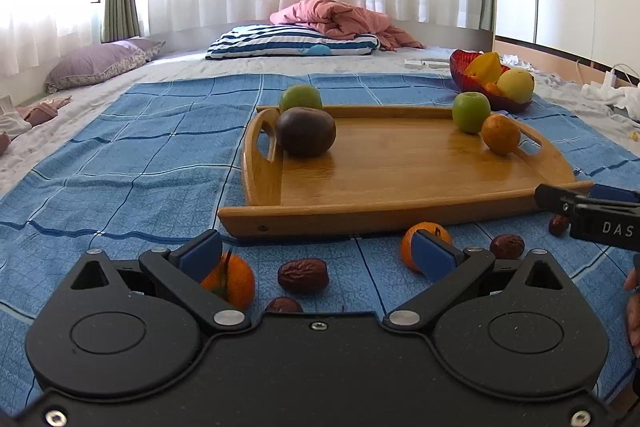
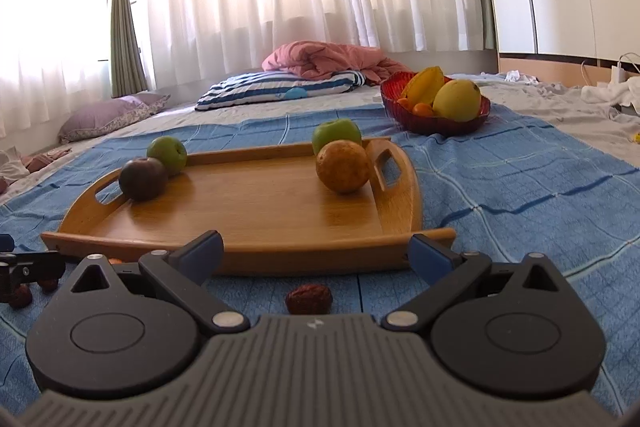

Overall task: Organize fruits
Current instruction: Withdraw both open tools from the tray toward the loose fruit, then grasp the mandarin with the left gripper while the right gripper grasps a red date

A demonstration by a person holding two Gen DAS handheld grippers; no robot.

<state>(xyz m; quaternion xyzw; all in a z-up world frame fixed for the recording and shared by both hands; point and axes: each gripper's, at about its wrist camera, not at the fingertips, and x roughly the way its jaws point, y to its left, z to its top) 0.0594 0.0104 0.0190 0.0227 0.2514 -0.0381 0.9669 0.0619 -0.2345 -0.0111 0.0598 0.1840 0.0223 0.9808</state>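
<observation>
Both sets of tongs hang low over the blue checked cloth [image 1: 120, 155] spread on the bed, and both are spread wide, gripping nothing. The left tongs [image 1: 318, 255] hover at the near edge of the wooden tray [image 1: 400, 211], and between their blue pads lies a wrinkled red date [image 1: 303, 275] on the cloth. A second date [image 1: 284, 305] peeks out just nearer, half hidden by the tool body. One mandarin [image 1: 234, 281] sits tucked behind the left pad, another mandarin [image 1: 416, 239] behind the right pad, both on the cloth, just short of the tray. Further right, two more dates [image 1: 507, 246] [image 1: 558, 225] lie near the tip of the right tongs [image 2: 316, 253], which enter the left camera's picture from the right edge.

From the right wrist camera, those right tongs stand released too, with a single date [image 2: 308, 299] on the cloth between the pads, close to the tray's near rail.

On the tray: a dark purple fruit [image 1: 306, 131] at the far left corner by the handle slot, with a green apple [image 1: 300, 99] right behind it; whether that apple is inside the rim I can't tell. At the far right, another green apple [image 1: 471, 111] and an orange [image 1: 501, 133] sit touching, next to the right handle.

Beyond the tray's far right corner, a red bowl [image 2: 436, 123] holds a yellow pear-like fruit [image 2: 457, 99], a starfruit [image 2: 426, 85] and small orange pieces. Far back lie a striped pillow [image 1: 292, 43] and a pink blanket [image 1: 340, 17].
</observation>
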